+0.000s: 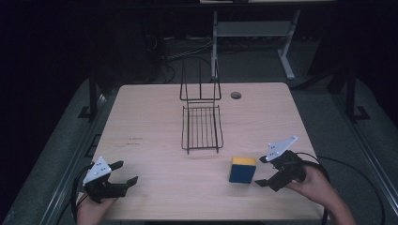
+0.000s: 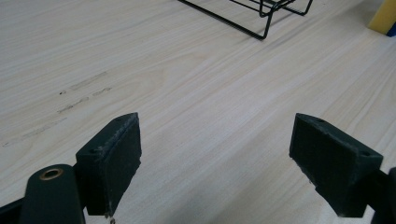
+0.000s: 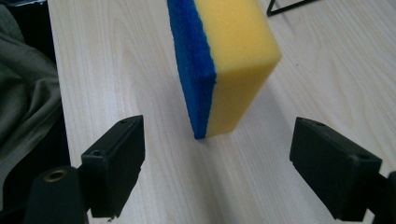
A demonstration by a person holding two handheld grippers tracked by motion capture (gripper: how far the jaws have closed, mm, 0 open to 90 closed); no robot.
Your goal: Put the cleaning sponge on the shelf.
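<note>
A yellow sponge with a blue scouring side (image 1: pixel 242 169) stands on edge on the wooden table (image 1: pixel 150 122), front right. In the right gripper view the sponge (image 3: pixel 229 60) stands just beyond the jaws, untouched. My right gripper (image 1: pixel 263 171) is open, just right of the sponge, jaws pointing left at it. My left gripper (image 1: pixel 125 172) is open at the front left corner, nothing between its jaws (image 2: pixel 215 158). A black wire rack (image 1: pixel 202 119) sits at the table's middle rear.
A small dark round hole (image 1: pixel 236 95) marks the table top behind the rack. The rack's front corner (image 2: pixel 261 18) and a sponge corner (image 2: pixel 385 18) appear in the left gripper view. A white desk leg (image 1: pixel 286 56) and cables lie on the floor beyond.
</note>
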